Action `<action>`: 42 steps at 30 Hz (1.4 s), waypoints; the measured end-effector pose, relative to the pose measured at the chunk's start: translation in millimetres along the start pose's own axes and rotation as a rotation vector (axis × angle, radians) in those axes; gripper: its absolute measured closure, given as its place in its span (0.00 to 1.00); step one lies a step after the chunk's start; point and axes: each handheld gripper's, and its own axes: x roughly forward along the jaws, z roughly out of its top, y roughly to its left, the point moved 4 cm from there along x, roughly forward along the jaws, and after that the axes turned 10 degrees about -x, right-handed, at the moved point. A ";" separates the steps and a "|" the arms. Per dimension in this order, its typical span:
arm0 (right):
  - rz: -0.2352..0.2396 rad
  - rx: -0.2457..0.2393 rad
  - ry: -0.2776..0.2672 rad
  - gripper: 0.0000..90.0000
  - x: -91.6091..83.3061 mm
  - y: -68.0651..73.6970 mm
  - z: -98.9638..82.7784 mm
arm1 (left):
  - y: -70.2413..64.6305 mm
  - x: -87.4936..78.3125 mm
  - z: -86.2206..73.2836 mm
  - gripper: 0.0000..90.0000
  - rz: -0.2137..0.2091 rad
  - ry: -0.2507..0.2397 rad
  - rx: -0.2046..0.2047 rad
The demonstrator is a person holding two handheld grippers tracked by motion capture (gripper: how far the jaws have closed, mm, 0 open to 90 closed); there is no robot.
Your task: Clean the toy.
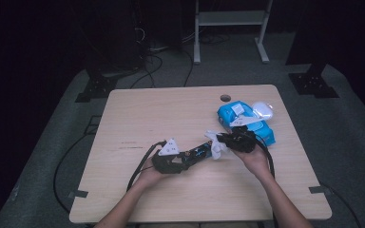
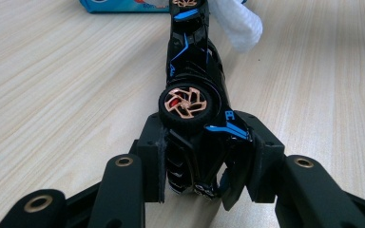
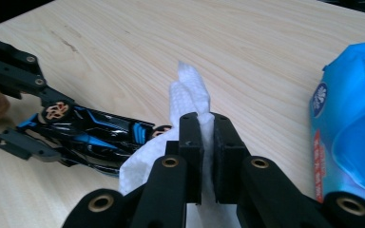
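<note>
The left gripper (image 2: 209,156) clamps the toy car's (image 2: 195,71) rear; the right gripper (image 3: 208,142) pinches a wipe (image 3: 190,95) at the car's front, beside the blue pack (image 1: 247,121).

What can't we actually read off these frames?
- Toy car: its tail end is covered by the left tongs in the left gripper view; its nose is behind the white wipe in the right gripper view.
- Blue wipes pack: cut off by the right edge of the right gripper view; label print too small to read.
- White object behind the pack: too small in the high view to identify.
</note>
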 end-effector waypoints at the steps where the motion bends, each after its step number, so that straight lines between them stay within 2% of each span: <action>1: 0.017 0.005 -0.008 0.93 0.8 1.4 0.5 | -0.1 0.0 0.1 0.64 0.001 0.001 0.002; 3: 0.044 0.002 -0.009 0.93 4.4 6.0 1.4 | -0.4 -0.3 0.3 0.64 0.005 0.007 0.005; 7: 0.043 -0.053 0.023 0.93 13.8 15.2 2.0 | -0.1 -0.4 0.1 0.64 0.004 0.004 0.004; 10: 0.031 -0.018 0.032 0.93 11.5 7.3 -1.6 | -0.1 -0.5 0.0 0.64 0.003 0.004 0.008; 11: 0.045 0.011 0.028 0.93 10.3 4.5 -3.2 | 0.1 -0.4 0.1 0.64 0.002 0.002 0.005; 13: 0.059 0.026 0.018 0.93 9.2 3.2 -4.5 | 0.2 -0.4 0.1 0.64 0.001 0.003 0.005; 15: 0.066 0.013 0.015 0.93 9.8 7.9 -2.0 | -0.1 -0.5 0.1 0.64 0.004 0.005 0.009; 18: 0.107 -0.004 0.006 0.93 12.5 17.2 2.3 | -0.3 -0.6 0.4 0.64 0.007 0.008 0.017; 19: 0.108 -0.011 0.007 0.93 13.1 19.6 3.3 | -0.3 -0.6 0.4 0.64 0.007 0.009 0.017; 21: 0.081 -0.031 0.025 0.93 15.2 20.7 3.3 | -0.6 -0.6 0.5 0.64 0.007 0.009 0.011; 23: 0.093 -0.002 0.023 0.93 17.3 19.9 2.5 | -0.4 -0.4 0.6 0.64 0.006 0.009 0.004; 24: 0.099 -0.003 0.020 0.93 18.5 20.9 3.2 | -0.1 -0.3 0.7 0.64 0.004 0.007 0.004; 25: 0.119 -0.014 0.013 0.93 21.1 28.0 6.4 | -0.1 -0.3 0.7 0.64 0.004 0.007 0.004; 27: 0.137 -0.013 0.015 0.94 22.8 32.5 7.7 | -0.3 0.7 1.1 0.64 0.004 0.002 0.000; 29: 0.169 -0.040 0.017 0.94 29.5 45.3 11.2 | -0.7 1.4 1.6 0.64 0.006 0.005 0.002; 31: 0.222 -0.089 0.012 0.94 39.8 69.8 21.1 | -0.5 1.3 1.6 0.64 0.007 0.006 0.004; 32: 0.222 -0.089 0.012 0.94 39.8 69.8 21.1 | -0.7 1.3 1.5 0.64 0.006 0.005 0.000; 34: 0.253 -0.120 0.010 0.93 44.8 84.4 26.7 | -0.5 1.4 1.3 0.64 0.002 0.003 -0.003; 36: 0.209 -0.193 0.013 0.93 46.1 91.8 29.0 | 2.1 0.2 0.6 0.64 -0.008 0.004 -0.025; 37: 0.198 -0.197 0.017 0.93 45.3 89.3 28.2 | 2.7 -0.3 0.4 0.64 -0.007 0.006 -0.028; 39: 0.171 -0.168 0.017 0.93 42.8 78.3 24.4 | 3.0 -0.5 0.5 0.64 -0.001 0.003 -0.016; 42: 0.088 -0.127 0.025 0.93 33.4 50.9 15.9 | 3.2 -0.6 0.6 0.64 0.000 0.002 -0.008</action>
